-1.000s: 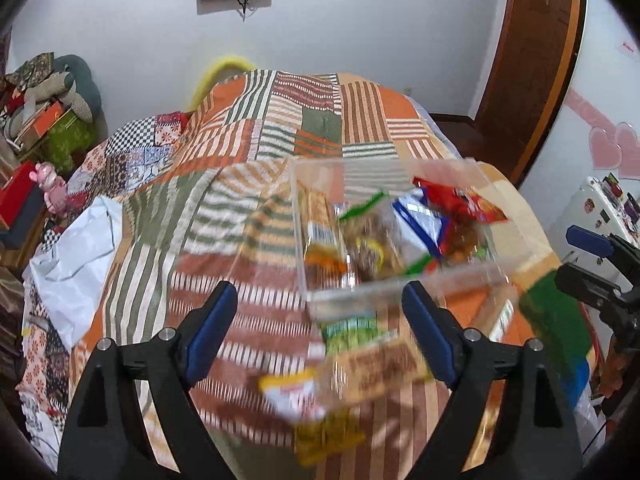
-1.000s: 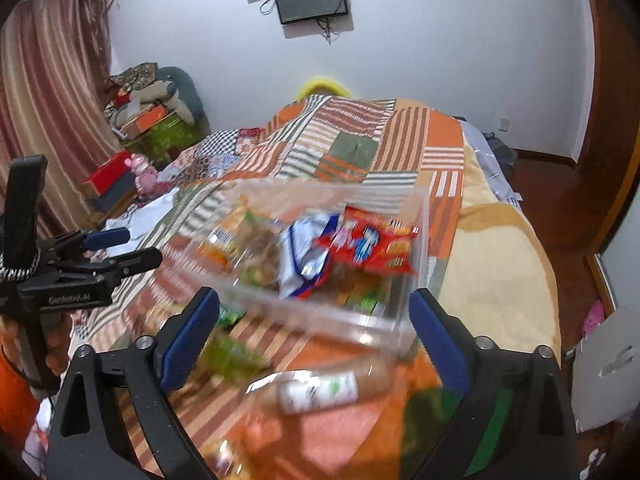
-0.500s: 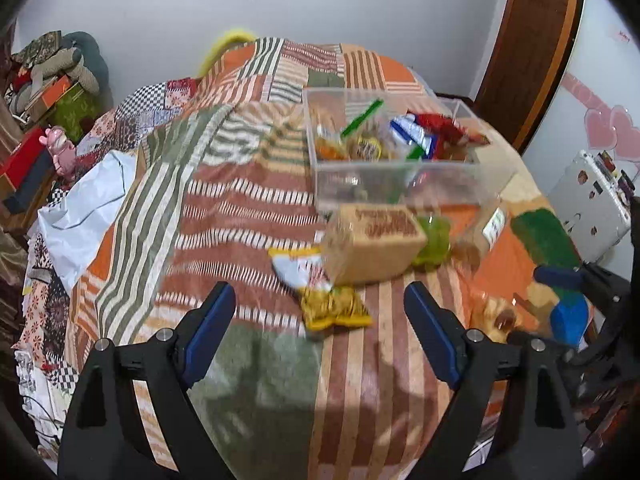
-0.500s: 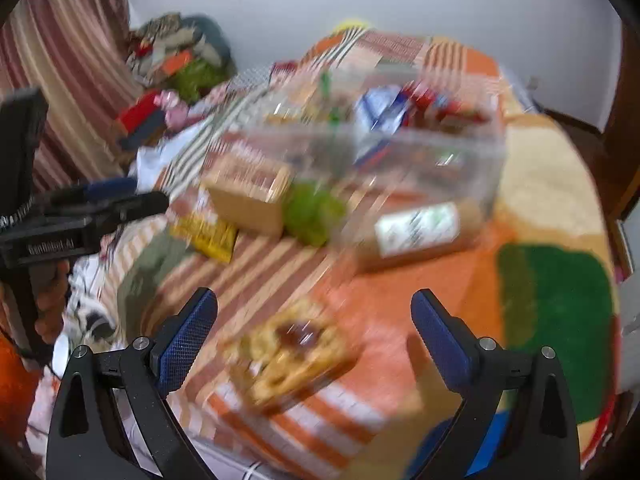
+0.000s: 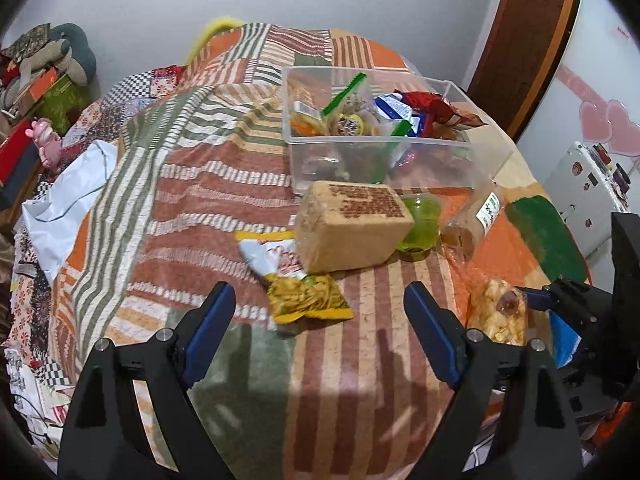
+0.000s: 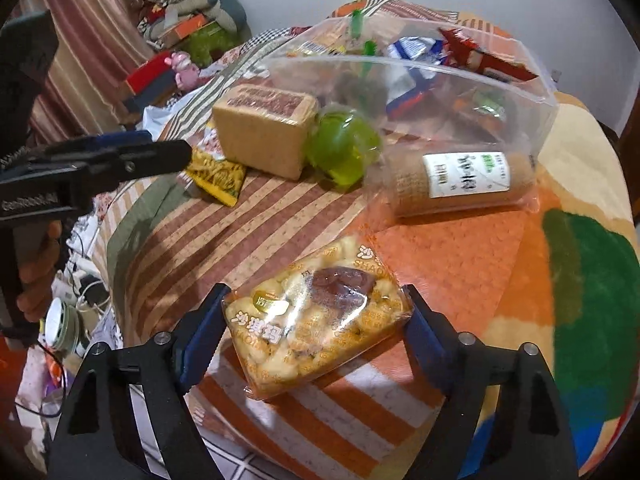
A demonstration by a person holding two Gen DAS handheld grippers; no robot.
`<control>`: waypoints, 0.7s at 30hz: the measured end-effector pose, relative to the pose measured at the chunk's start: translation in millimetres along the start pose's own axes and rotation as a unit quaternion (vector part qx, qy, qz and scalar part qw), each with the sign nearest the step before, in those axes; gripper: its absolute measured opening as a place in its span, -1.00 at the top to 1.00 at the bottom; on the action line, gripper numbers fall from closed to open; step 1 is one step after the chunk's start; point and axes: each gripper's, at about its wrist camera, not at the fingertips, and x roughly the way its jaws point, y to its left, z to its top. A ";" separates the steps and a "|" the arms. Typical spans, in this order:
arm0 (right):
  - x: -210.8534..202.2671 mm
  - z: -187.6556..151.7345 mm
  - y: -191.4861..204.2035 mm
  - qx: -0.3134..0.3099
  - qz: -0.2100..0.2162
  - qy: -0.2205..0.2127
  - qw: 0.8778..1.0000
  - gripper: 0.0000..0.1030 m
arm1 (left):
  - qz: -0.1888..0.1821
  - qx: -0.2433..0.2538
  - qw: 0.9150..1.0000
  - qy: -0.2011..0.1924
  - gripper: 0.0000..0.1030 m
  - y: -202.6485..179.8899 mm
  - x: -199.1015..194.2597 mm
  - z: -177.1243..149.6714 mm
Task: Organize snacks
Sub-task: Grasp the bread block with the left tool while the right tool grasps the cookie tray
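A clear plastic bin [image 5: 404, 160] with several snack packets stands on the patchwork bed; it also shows in the right wrist view [image 6: 460, 92]. In front of it lie a tan cake block [image 5: 352, 228], a green jelly cup [image 5: 420, 226], a yellow-and-white snack bag [image 5: 296, 284], a roll of biscuits [image 6: 460, 184] and a clear sachima packet [image 6: 316, 320]. My right gripper [image 6: 316, 332] is open, its jaws either side of the sachima packet [image 5: 498, 312]. My left gripper [image 5: 320, 340] is open and empty, just short of the yellow snack bag [image 6: 216, 176].
The bed's near edge drops off below both grippers, with cables and a can on the floor [image 6: 68, 316]. A white sheet [image 5: 64, 204] lies at the left. A small white fridge [image 5: 588, 196] and a wooden door [image 5: 524, 32] stand at the right.
Both grippers pulled back from the bin toward the bed's near edge. The right gripper dropped down around the sachima packet. The loose snacks now lie ahead of the left gripper.
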 end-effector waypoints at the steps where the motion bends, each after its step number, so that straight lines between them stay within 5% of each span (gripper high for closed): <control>1: -1.8 0.0 -2.7 0.001 -0.002 -0.002 1.000 -0.57 | -0.001 0.001 1.000 0.001 -0.68 -2.1 3.2 1.9; 21: -25.2 8.2 -55.6 0.072 -0.016 -0.038 0.997 -0.57 | -0.004 -0.036 0.999 0.009 -0.74 -17.3 73.5 38.4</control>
